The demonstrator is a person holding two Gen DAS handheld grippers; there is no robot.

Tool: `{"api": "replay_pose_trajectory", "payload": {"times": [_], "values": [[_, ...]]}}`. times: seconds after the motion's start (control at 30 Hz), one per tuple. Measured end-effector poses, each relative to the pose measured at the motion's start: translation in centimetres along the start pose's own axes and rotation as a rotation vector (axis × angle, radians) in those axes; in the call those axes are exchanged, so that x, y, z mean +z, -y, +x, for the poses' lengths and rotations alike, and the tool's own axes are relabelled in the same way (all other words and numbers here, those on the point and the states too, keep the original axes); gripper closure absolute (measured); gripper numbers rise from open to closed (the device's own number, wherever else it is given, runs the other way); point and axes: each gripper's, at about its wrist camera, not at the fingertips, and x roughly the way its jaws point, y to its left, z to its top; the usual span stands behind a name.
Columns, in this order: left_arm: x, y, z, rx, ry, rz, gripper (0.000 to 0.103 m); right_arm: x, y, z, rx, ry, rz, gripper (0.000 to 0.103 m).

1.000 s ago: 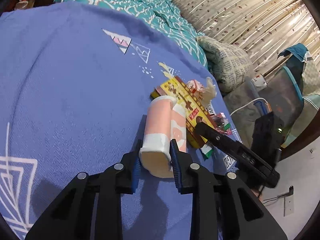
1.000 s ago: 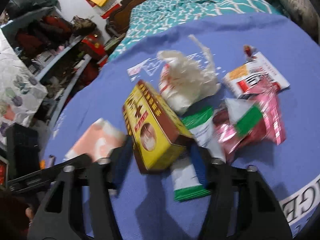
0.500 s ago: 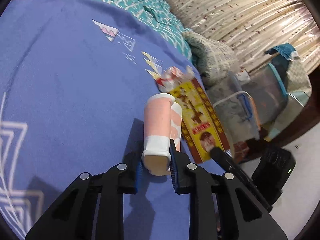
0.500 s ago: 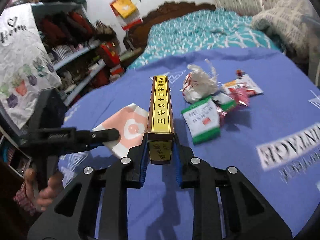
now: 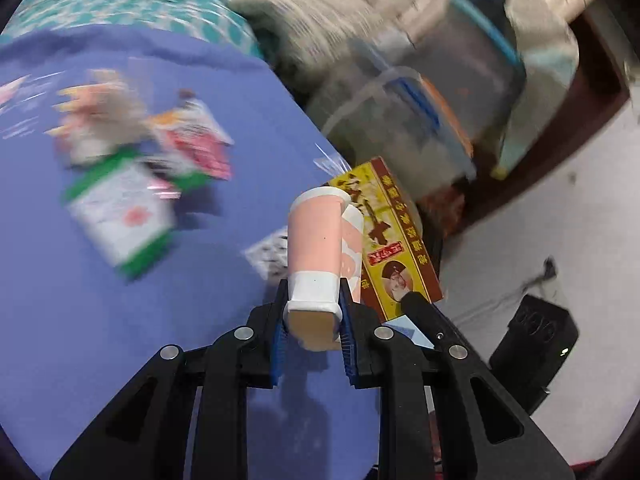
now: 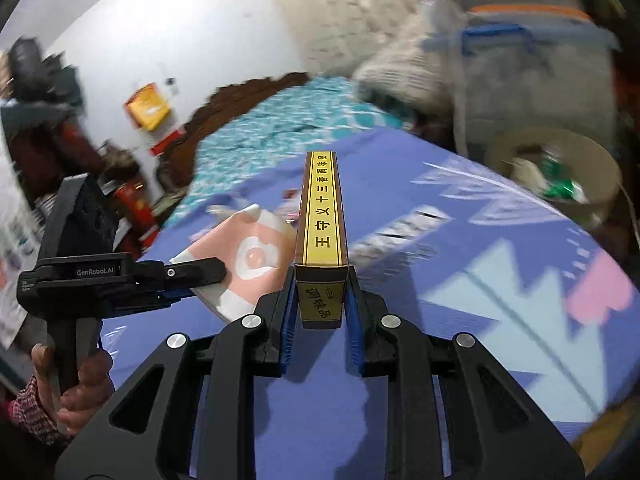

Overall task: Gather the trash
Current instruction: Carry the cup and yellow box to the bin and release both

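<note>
My left gripper (image 5: 314, 332) is shut on a flattened pink and white paper cup (image 5: 316, 252), held above the blue bedspread (image 5: 100, 320). My right gripper (image 6: 320, 312) is shut on a yellow and brown box (image 6: 322, 216), which also shows beside the cup in the left wrist view (image 5: 390, 232). The cup (image 6: 244, 256) and left gripper (image 6: 200, 274) appear at the left of the right wrist view. Several wrappers, among them a green and white packet (image 5: 120, 216), lie on the bedspread. A round bin (image 6: 560, 176) with trash inside stands beyond the bed edge.
A teal patterned quilt (image 6: 272, 136) covers the far bed. Clear plastic storage boxes (image 5: 400, 120) and a pillow (image 5: 304, 20) stand past the bed edge. A black device (image 5: 532, 344) sits on the floor. Cluttered shelves (image 6: 40, 120) are at far left.
Both grippers have lifted their items off the bedspread and swung right toward the bed edge; the bin has come into the right wrist view. The wrappers stayed behind.
</note>
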Motion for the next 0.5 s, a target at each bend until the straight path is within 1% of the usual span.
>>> {"api": "replay_pose_trajectory", "payload": {"times": [0.07,0.13,0.23,0.3,0.4,0.43,0.5], "values": [[0.9,1.3,3.0,0.004,-0.051,0.024,0.082,0.3,2.7,-0.4,-0.022,0.001,0.063,0.078],[2.4,2.7,6.2,0.004,-0.099,0.048,0.082,0.8,5.5,-1.4,-0.04,0.03,0.13,0.078],[4.7,5.2,9.9,-0.014,-0.143,0.084,0.082,2.7,10.3,-3.1,-0.073,0.088,0.253,0.078],[6.7,7.5,12.3,-0.026,-0.156,0.111,0.082,4.1,13.9,-3.7,-0.095,0.106,0.349,0.078],[9.6,11.0,16.2,-0.033,-0.153,0.153,0.082,5.6,18.6,-3.7,-0.122,0.114,0.467,0.078],[10.9,12.5,18.0,-0.026,-0.153,0.174,0.082,6.1,20.0,-3.6,-0.13,0.12,0.496,0.078],[12.4,14.2,20.5,-0.01,-0.16,0.201,0.08,7.0,22.1,-3.2,-0.153,0.132,0.53,0.078]]}}
